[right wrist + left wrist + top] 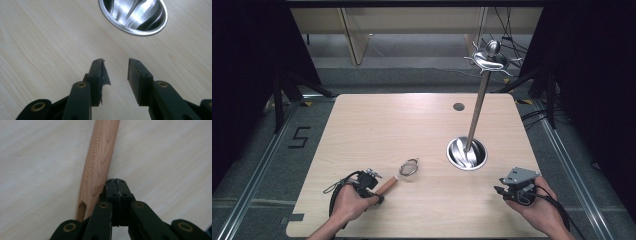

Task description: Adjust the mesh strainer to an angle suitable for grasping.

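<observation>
- The strainer lies flat on the wooden table, a little left of the middle and towards your edge; its small wire bowl points away from you and its wooden handle runs back towards your left hand
- In the left gripper view that wooden handle lies along the table top just to the left of the jaw tips, with lettering burned into its length and a slot near its end
- Your left gripper sits at the end of the handle; its two jaws are pressed together with nothing between them, and the handle lies beside them, not in them
- Whether the closed tips touch the handle's side, you cannot tell from these views; they are at least just beside it
- Your right gripper rests near your edge of the table at the right, well apart from the strainer, with its grey plate on top
- In the right gripper view its jaws stand partly apart over bare wood, holding nothing; a torn bit of black padding hangs from the left pad
- Ahead of those jaws sits the round metal base of the utensil stand
- The stand's pole rises from that base, right of the strainer, to a hook ring at the top
</observation>
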